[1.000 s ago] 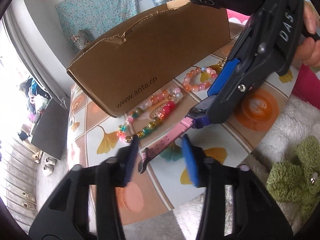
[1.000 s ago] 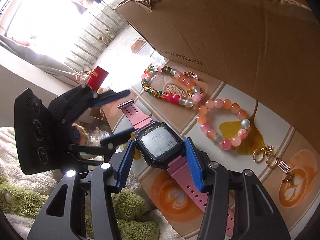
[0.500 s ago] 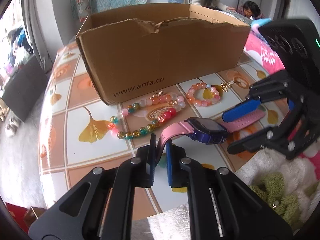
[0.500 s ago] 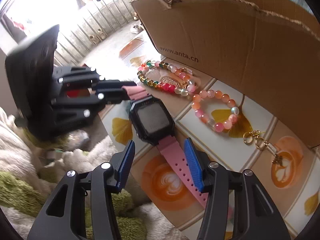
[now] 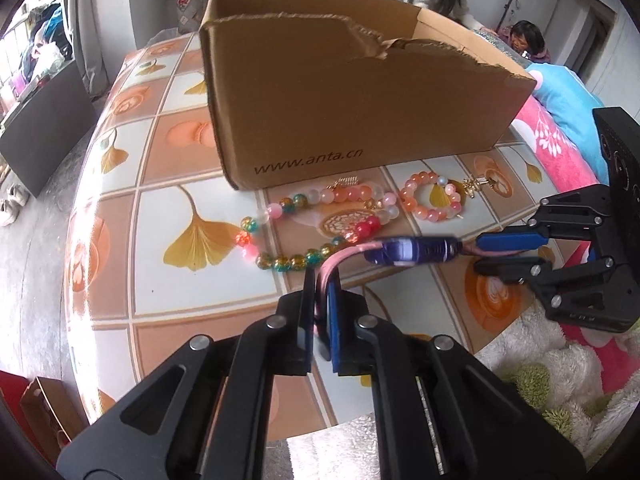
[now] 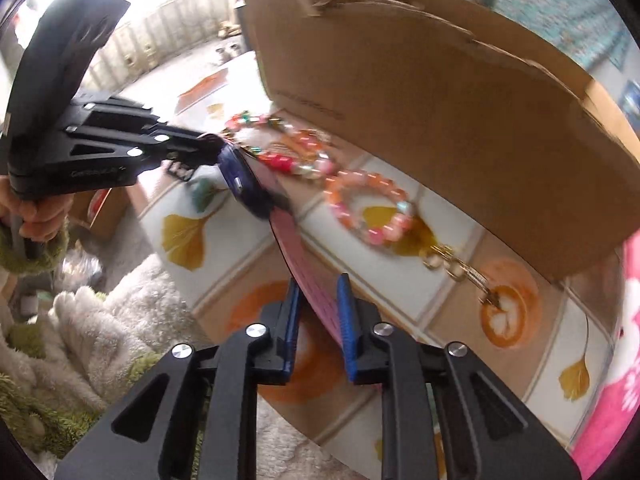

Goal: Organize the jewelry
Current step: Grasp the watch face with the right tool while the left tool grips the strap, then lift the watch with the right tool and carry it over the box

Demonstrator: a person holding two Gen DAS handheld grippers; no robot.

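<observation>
My right hand-held gripper (image 6: 317, 312) has just closed on the watch (image 5: 412, 249) strap again, so both ends are pinched now: my left hand-held gripper (image 5: 320, 308) stays clamped on the other strap. The watch has lifted off the bench (image 5: 200, 184), hanging mid-frame between them. Next, I reckon, it goes over the box (image 5: 352, 92) wall; the beads (image 5: 320, 224) wait below.

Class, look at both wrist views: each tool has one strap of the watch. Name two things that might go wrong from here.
1. The left tool and right tool each pinch only a thin pink strap end; the heavier watch body could slip free or twist.
2. It hangs just above the long bead strand; swinging towards the cardboard box, it may snag or scatter the beads.
</observation>
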